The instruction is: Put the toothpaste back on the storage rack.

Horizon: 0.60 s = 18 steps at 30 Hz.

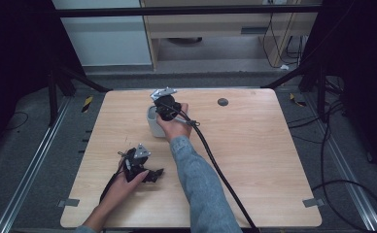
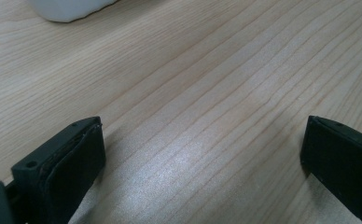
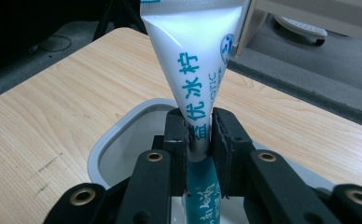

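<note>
Wooden table, cup and tube

Wooden table (image 1: 254, 160) spans my high view; on it the grey cup (image 1: 153, 124); my right gripper (image 3: 198, 133) clamps a white toothpaste tube (image 3: 193, 60) over the cup; my left gripper (image 2: 202, 154) rests with jaws apart, holding nothing.

Wooden table (image 1: 254, 160), dark round spot (image 1: 222, 102) near its far edge

The high view looked forward and down over the whole table (image 1: 254, 160) from above the person's side. The left gripper view skimmed close along the wood, low and nearly level. The right gripper view sat very near the grey cup (image 3: 105, 149) (both other views caught it too).
</note>
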Motion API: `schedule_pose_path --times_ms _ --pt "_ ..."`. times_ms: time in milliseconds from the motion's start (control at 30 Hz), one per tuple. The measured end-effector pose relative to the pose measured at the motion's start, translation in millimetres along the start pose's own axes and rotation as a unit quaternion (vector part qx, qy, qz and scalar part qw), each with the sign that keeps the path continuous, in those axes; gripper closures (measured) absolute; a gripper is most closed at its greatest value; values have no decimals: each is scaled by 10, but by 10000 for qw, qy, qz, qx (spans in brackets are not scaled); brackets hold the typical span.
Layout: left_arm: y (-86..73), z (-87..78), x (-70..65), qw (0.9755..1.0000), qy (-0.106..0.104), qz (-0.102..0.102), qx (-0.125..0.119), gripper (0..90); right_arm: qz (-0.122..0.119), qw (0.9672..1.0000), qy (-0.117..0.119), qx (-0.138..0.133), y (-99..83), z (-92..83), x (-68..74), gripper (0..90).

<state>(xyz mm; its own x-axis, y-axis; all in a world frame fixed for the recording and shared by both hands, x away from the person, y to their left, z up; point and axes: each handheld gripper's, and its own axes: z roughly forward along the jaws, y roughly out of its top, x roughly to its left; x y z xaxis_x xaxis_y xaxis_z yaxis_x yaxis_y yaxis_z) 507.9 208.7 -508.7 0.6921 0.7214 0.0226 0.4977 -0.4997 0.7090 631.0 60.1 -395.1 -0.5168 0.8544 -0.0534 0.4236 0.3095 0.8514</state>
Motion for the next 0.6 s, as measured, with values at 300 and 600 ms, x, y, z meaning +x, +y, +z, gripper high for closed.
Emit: schedule_pose_path --times_ms 300,600 --pt "0 0 0 10000 -1 2 1 0 81 9999 57 -14 -12 -14 -8 728" --pt "0 0 0 10000 -2 6 1 0 41 9999 115 -48 -7 -92 5 711"
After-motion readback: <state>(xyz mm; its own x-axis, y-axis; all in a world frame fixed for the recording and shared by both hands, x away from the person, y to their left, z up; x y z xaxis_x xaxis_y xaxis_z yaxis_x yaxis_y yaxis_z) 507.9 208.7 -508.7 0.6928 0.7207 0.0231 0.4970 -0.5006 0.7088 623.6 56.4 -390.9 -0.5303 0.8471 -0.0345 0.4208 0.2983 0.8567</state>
